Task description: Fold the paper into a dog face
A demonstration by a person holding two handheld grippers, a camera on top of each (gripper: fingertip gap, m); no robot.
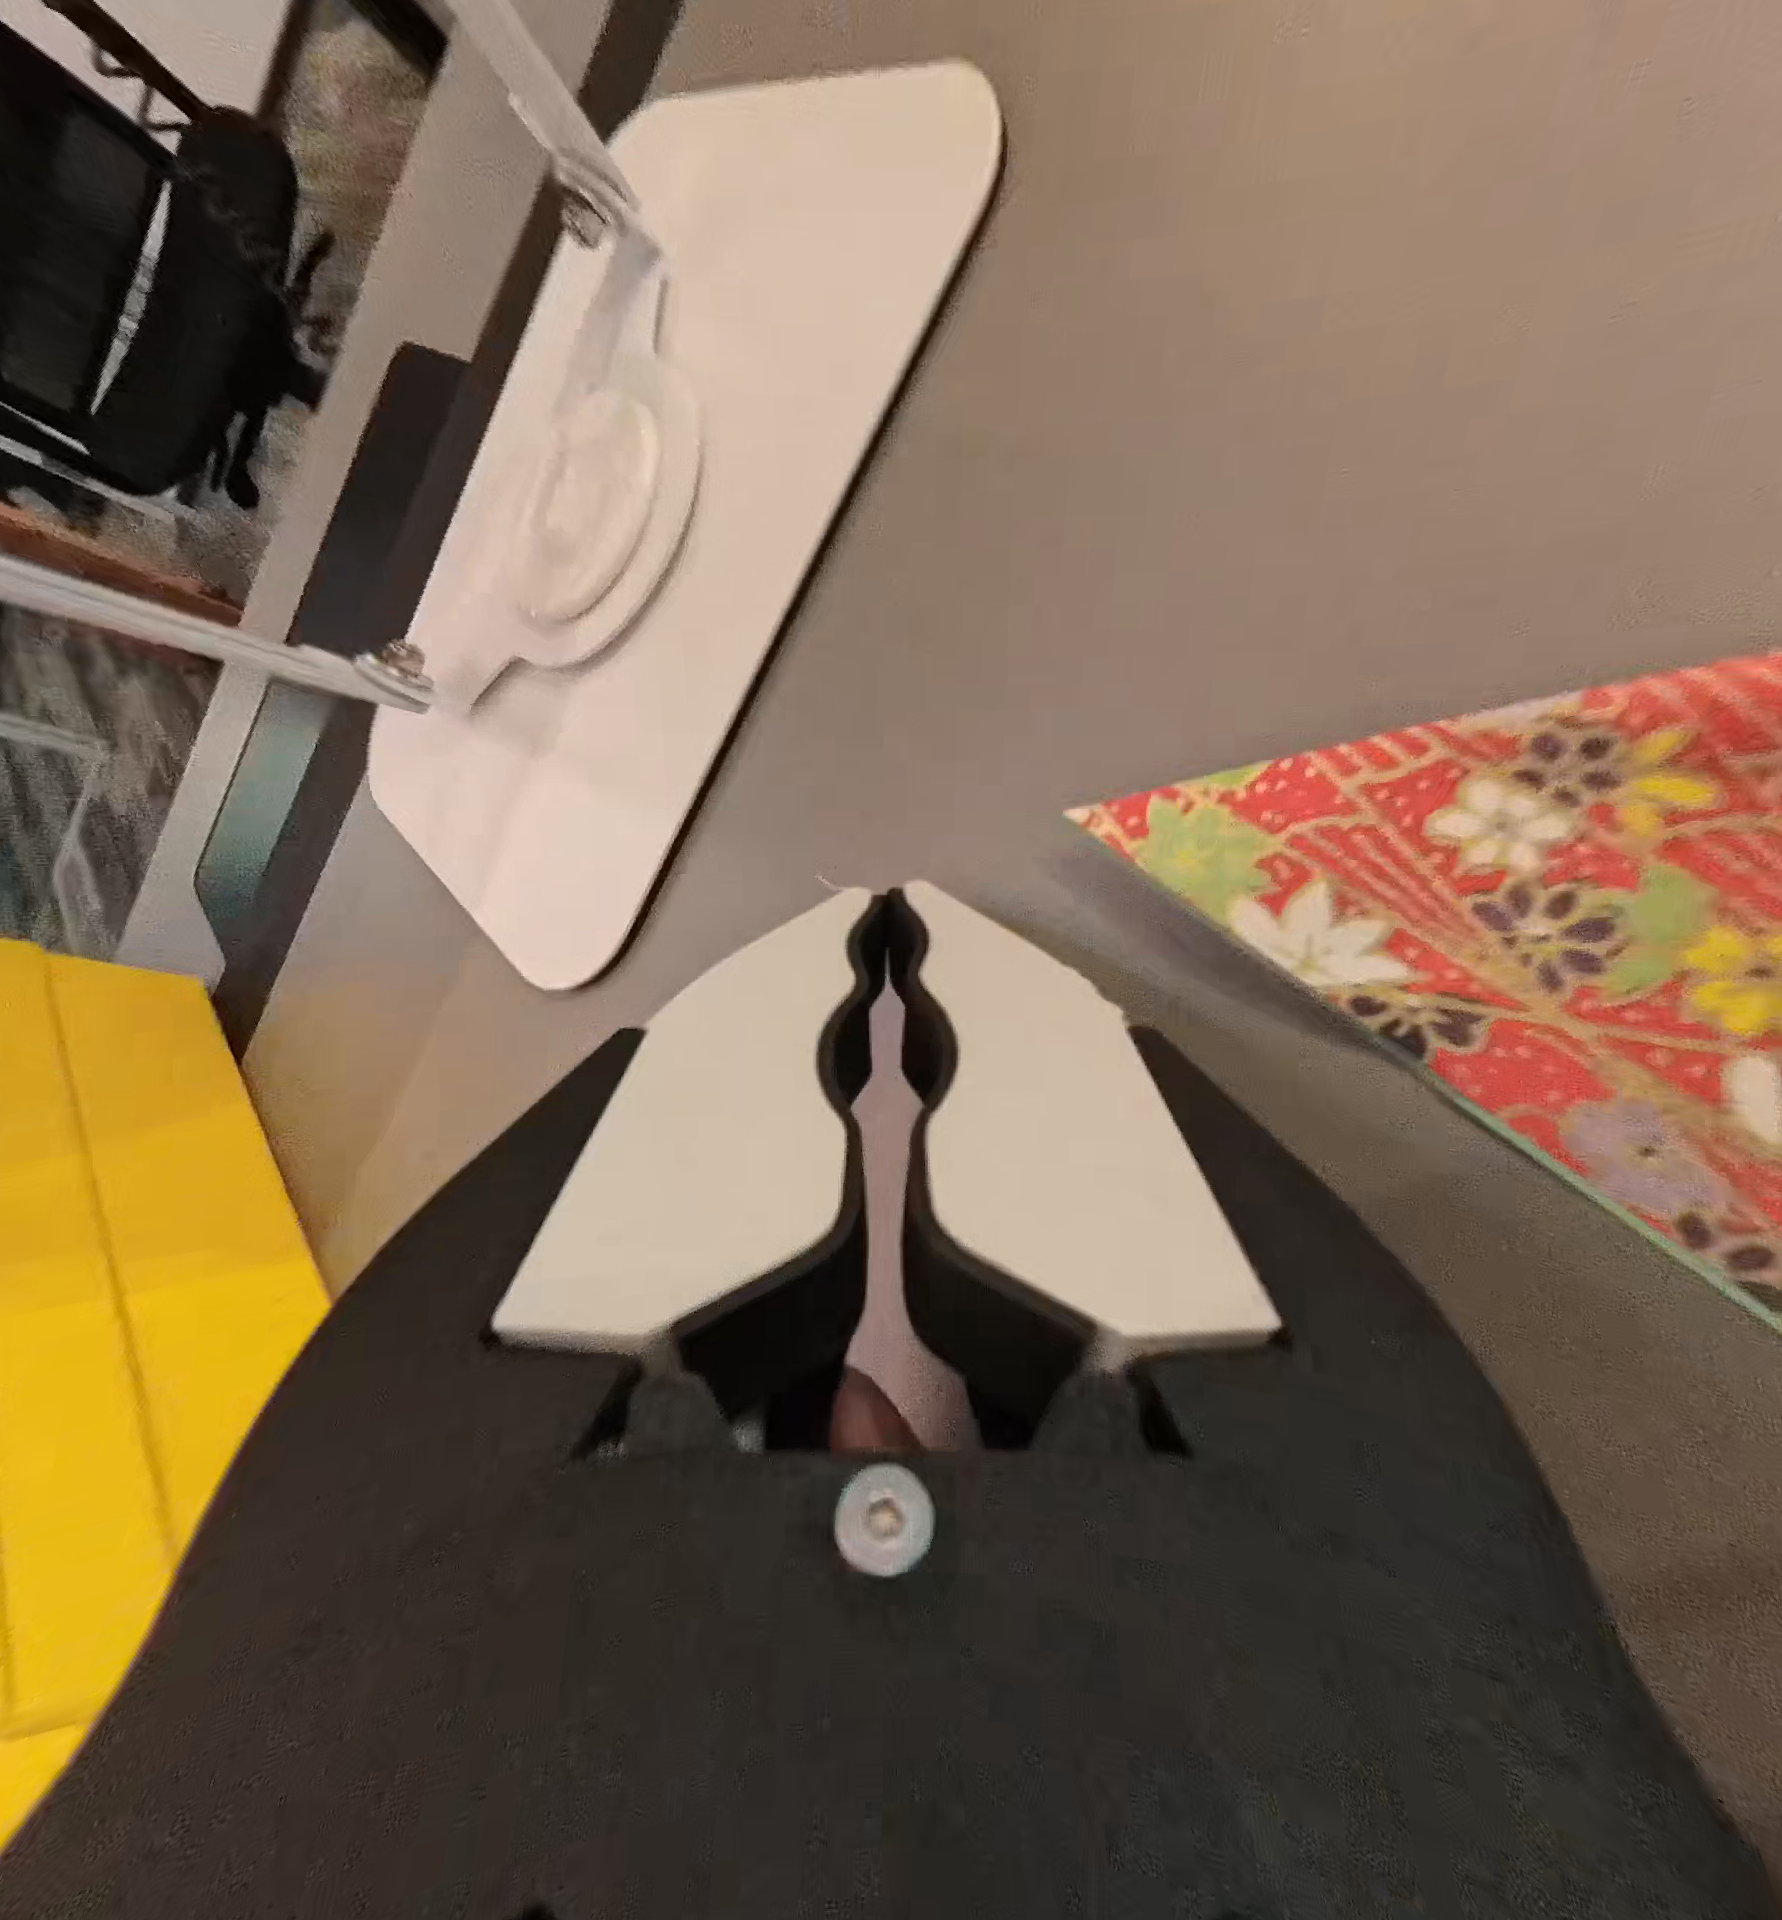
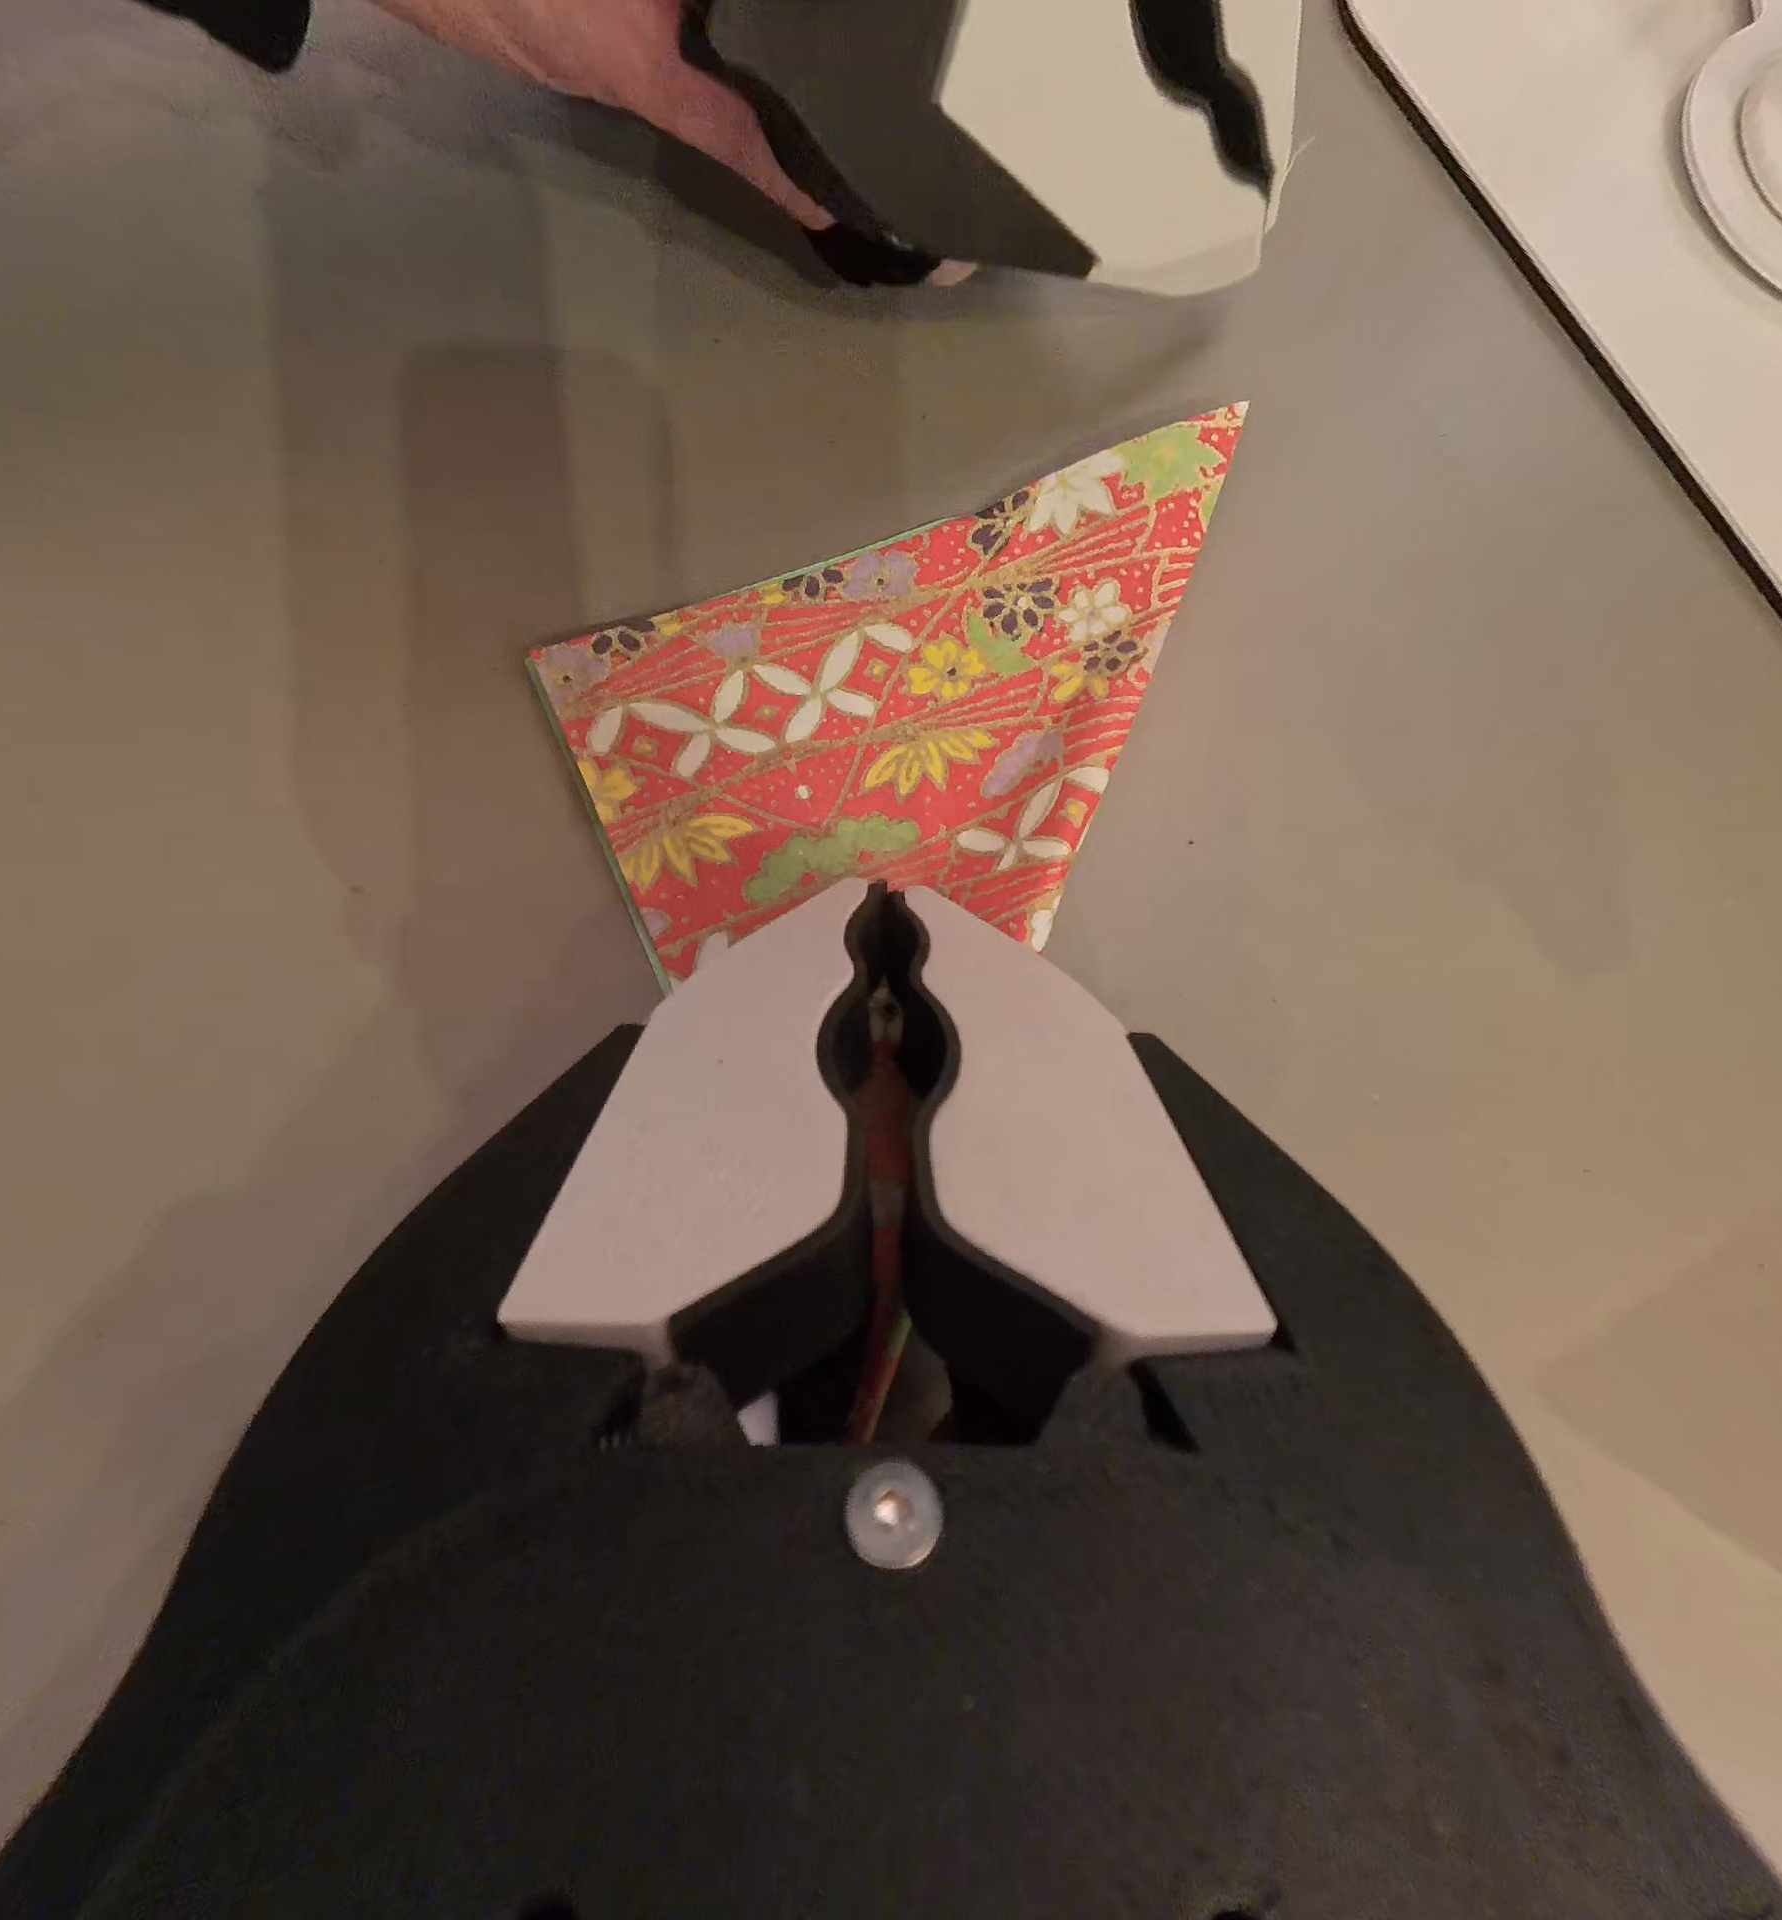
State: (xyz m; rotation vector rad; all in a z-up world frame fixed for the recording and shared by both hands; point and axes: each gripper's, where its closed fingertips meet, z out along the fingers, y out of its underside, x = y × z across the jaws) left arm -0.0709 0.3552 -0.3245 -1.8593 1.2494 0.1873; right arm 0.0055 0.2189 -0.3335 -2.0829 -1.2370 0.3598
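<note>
The paper [image 2: 866, 707] is red with a flower pattern and a green underside edge. In the right wrist view it lies straight ahead on the grey table [image 2: 243, 623]. My right gripper [image 2: 882, 891] is shut on its near corner, and the paper runs back between the jaws. In the left wrist view the paper [image 1: 1541, 914] is at the right, with a shadow under its near edge. My left gripper [image 1: 887, 899] is shut and empty, to the left of the paper and apart from it. It also shows at the top of the right wrist view [image 2: 1240, 208], held by a hand [image 2: 638, 73].
A white rounded board [image 1: 814, 312] with a clear plastic stand [image 1: 596, 499] lies on the table beyond the left gripper. It also shows at the top right of the right wrist view [image 2: 1552, 260]. A yellow object [image 1: 87, 1247] sits off the table's left edge. My right fingertips sit around 15 cm from my left ones.
</note>
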